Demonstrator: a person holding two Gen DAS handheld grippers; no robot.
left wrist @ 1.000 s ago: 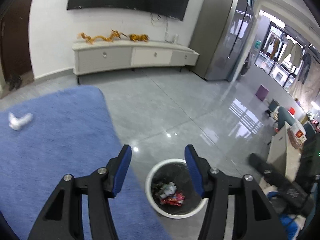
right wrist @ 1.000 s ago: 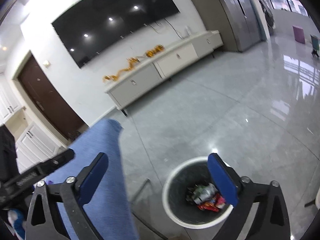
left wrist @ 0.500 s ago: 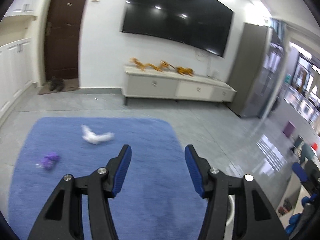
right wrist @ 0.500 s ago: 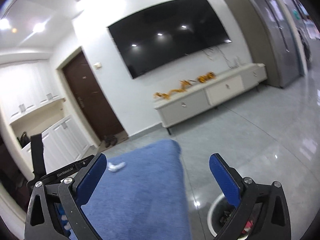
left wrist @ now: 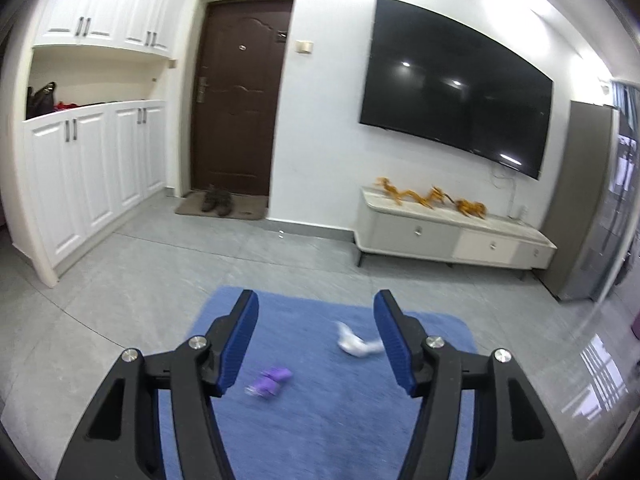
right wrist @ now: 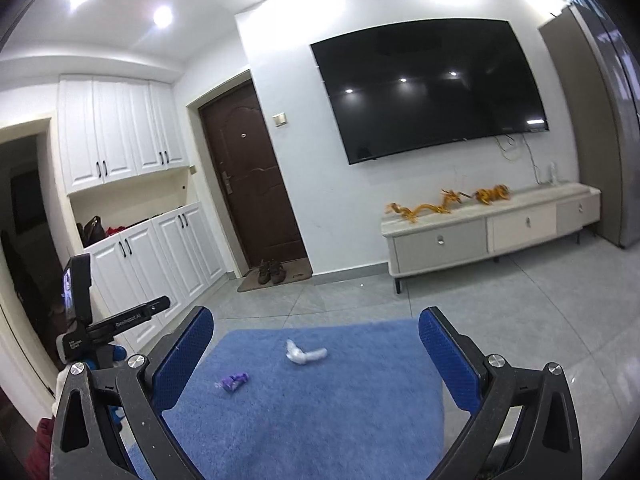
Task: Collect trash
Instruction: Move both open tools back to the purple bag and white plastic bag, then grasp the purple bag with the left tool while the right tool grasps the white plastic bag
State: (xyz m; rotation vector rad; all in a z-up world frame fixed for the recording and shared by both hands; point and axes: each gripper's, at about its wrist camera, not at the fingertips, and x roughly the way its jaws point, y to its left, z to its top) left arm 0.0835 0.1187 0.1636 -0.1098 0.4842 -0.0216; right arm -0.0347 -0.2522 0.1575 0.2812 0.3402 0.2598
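Blue rug [left wrist: 340, 420], white wad [left wrist: 356, 345], purple scrap [left wrist: 270, 381]

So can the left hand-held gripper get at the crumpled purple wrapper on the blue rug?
Probably yes: the left hand-held gripper is opening, empty, and the crumpled purple wrapper lies unobstructed on the blue rug.

Light: bright, from ceiling spotlights [right wrist: 162, 16], mirrored in the TV [right wrist: 430, 88].
Blur: rug [left wrist: 320, 420] trash smeared.
Edges: fisheye-bent, dark corners.

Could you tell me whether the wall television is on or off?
Off: the television screen is black, showing only ceiling-light reflections.
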